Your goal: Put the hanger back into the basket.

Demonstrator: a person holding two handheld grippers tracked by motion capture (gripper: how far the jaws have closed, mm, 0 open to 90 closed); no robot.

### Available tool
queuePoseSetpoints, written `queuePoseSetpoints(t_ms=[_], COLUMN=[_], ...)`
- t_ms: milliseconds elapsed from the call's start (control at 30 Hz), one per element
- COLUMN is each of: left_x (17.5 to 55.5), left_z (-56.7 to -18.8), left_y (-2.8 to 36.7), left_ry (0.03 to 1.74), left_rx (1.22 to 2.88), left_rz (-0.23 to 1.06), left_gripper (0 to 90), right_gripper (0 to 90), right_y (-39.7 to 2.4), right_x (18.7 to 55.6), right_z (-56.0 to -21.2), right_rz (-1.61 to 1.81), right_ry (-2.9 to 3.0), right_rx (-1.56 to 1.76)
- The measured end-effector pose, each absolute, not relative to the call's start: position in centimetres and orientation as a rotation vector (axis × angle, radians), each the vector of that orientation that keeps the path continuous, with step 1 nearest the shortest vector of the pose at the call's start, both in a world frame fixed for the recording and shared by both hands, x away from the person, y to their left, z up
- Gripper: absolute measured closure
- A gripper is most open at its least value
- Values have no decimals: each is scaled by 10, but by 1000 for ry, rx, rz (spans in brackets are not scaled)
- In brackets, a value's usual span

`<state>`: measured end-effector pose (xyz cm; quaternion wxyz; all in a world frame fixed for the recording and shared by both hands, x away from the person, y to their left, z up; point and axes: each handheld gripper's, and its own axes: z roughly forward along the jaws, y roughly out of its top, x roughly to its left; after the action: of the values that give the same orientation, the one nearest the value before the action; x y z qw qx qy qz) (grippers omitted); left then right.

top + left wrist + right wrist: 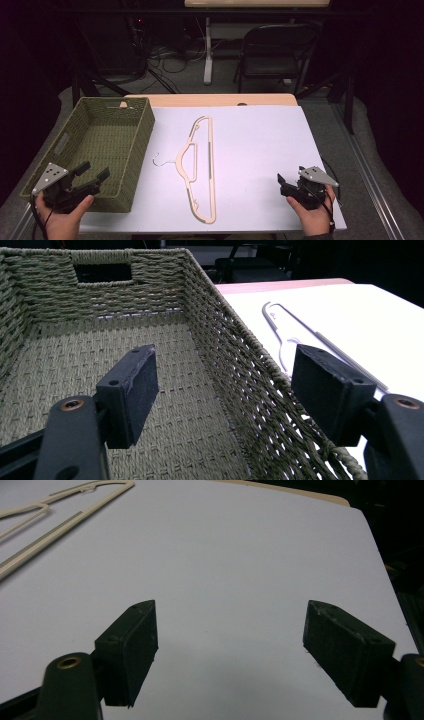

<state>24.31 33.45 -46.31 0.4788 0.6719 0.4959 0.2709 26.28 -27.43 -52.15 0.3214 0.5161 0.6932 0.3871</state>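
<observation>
While I look down from the high view, my left gripper (93,176) hangs over the near right corner of the green woven basket (75,150), jaws spread with nothing between them, and my right gripper (290,181) sits over the white table cover (260,145) near its near right corner, jaws likewise spread and empty. Between the two, the cream hanger (201,167) lies flat on the cover, just right of the basket and well apart from my right gripper. From the left gripper view, my jaws stand wide, straddling the basket's right wall (240,375); the hanger (300,335) lies beyond on the cover, ahead of my right jaw. From the right gripper view, the jaws gape over bare cover, and the hanger (60,517) lies far off at upper left.
</observation>
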Motion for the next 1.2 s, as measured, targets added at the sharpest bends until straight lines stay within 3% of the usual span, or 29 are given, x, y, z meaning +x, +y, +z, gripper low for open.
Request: queuePoseSetpoints(t_ms=[333, 833, 1200], left_x=[243, 243, 242], left_z=[-463, -463, -463], left_y=[333, 327, 327], left_ry=[1205, 1185, 1184], left_rx=[1647, 1664, 1661], left_rz=[676, 676, 677], left_gripper=[273, 273, 272], right_gripper=[170, 209, 227], right_y=[-274, -262, -213], right_x=[268, 286, 316], right_z=[-512, -493, -490], right_rz=[1008, 960, 927], right_ry=[1853, 2012, 2155], right_rx=[1404, 1357, 1240])
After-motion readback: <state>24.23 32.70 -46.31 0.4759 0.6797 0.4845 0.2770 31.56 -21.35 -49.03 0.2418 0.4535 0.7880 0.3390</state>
